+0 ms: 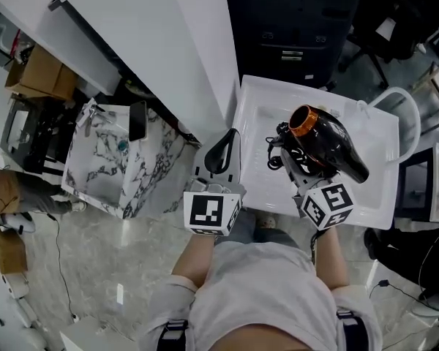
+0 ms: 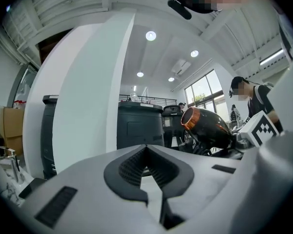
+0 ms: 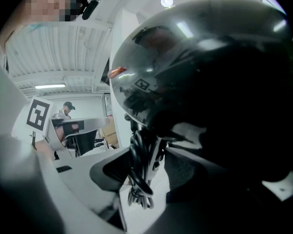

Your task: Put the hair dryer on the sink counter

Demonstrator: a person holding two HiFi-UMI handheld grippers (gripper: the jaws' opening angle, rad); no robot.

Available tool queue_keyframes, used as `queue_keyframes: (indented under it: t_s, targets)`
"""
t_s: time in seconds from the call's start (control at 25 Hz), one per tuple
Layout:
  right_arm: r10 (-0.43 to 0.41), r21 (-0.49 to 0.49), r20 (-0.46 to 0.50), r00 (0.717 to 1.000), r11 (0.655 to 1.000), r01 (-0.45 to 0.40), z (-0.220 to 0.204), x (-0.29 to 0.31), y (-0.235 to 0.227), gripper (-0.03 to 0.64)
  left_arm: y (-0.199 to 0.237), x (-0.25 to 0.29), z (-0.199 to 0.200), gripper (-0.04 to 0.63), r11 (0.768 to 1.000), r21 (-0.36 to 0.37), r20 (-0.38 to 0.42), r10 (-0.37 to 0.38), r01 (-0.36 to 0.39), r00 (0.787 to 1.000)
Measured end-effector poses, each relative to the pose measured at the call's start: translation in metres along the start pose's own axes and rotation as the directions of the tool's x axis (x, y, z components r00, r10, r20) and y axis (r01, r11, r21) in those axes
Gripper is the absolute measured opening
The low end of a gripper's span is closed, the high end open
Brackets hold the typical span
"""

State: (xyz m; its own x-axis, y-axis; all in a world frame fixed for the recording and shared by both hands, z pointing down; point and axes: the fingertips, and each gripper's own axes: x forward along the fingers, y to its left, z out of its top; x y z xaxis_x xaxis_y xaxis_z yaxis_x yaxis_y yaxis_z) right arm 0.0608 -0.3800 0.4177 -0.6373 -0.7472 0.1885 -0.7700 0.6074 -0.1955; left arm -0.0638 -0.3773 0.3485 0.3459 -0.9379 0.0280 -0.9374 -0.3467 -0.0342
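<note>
**Hair dryer held over the sink**

I am gripping the hair dryer [image 1: 329, 141] with the right gripper [image 1: 291, 163], its jaws pinching the handle and the bundled cord [image 3: 139, 165]. That is keeping it over the smooth white desk [image 1: 380, 196] with its basin, seemingly not yet set down. The body is glossy black and rounded, with an orange ring. The left gripper [image 1: 221, 156] is hovering alongside, jaws pressed together and empty.
</note>
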Motion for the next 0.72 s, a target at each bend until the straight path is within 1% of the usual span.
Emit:
queue_keyframes:
  t_s: [0.16,0.32,0.48,0.6,0.72]
  targets:
    - [0.047,0.053,-0.049,0.998,0.998,-0.045,-0.013,0.026,-0.006,0.210,0.014,0.018,-0.002,0.014,1.000,-0.003,-0.011,-0.007,0.007,1.000]
    - [0.072,0.086,-0.115,0.991,0.994,-0.062,-0.030,0.050,-0.015,0.210,0.024,0.033,-0.007,0.014,1.000,-0.011,-0.023,-0.015,0.015,1.000]
    - [0.109,0.112,-0.194,0.975,0.990,-0.089,-0.050,0.072,-0.025,0.210,0.031,0.046,-0.021,0.014,0.999,-0.026,-0.061,-0.027,0.026,0.998]
    - [0.131,0.136,-0.248,0.960,0.986,-0.099,-0.064,0.088,-0.032,0.210,0.035,0.058,-0.018,0.014,0.999,-0.041,-0.039,-0.035,0.034,0.999]
    - [0.147,0.157,-0.296,0.944,0.982,-0.104,-0.081,0.102,-0.038,0.210,0.039,0.067,-0.024,0.014,0.998,-0.050,-0.043,-0.043,0.041,0.998]
